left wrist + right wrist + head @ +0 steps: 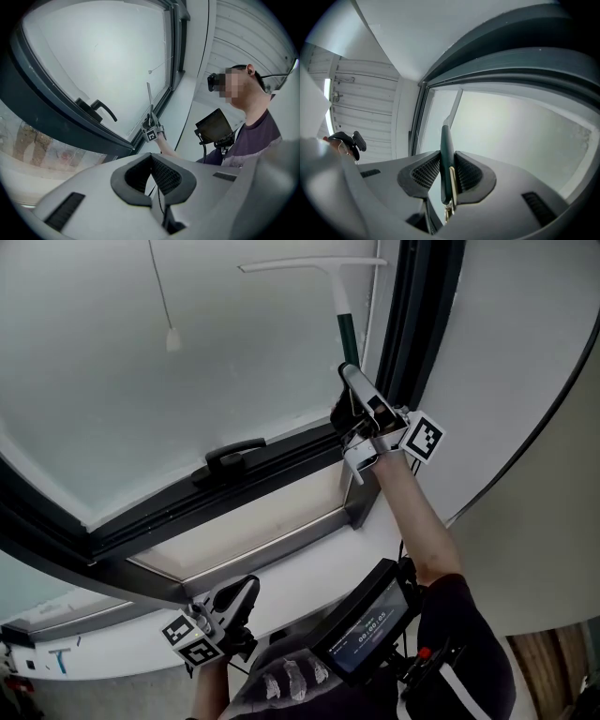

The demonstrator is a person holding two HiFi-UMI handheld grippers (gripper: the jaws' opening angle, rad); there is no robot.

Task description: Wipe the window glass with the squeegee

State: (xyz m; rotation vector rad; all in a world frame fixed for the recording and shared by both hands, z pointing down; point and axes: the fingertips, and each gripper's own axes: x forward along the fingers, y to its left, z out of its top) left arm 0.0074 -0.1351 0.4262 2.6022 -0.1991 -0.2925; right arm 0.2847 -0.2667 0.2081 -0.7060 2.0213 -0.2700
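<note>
The squeegee (330, 282) has a white blade bar lying against the window glass (112, 381) near the top and a dark green handle (348, 336) running down. My right gripper (361, 401) is shut on that handle, raised by the window's right frame; in the right gripper view the green handle (446, 159) sits clamped between both pads. My left gripper (234, 601) hangs low by the sill, shut with nothing in it; in the left gripper view its pads (161, 176) meet. That view also shows the right gripper (152, 129) and squeegee (149, 96) from afar.
A black window handle (230, 457) sticks out of the dark lower frame (169, 521). A blind cord with a white pull (172, 338) hangs in front of the glass. A small screen (366, 624) is mounted at the person's chest. The white wall curves off to the right.
</note>
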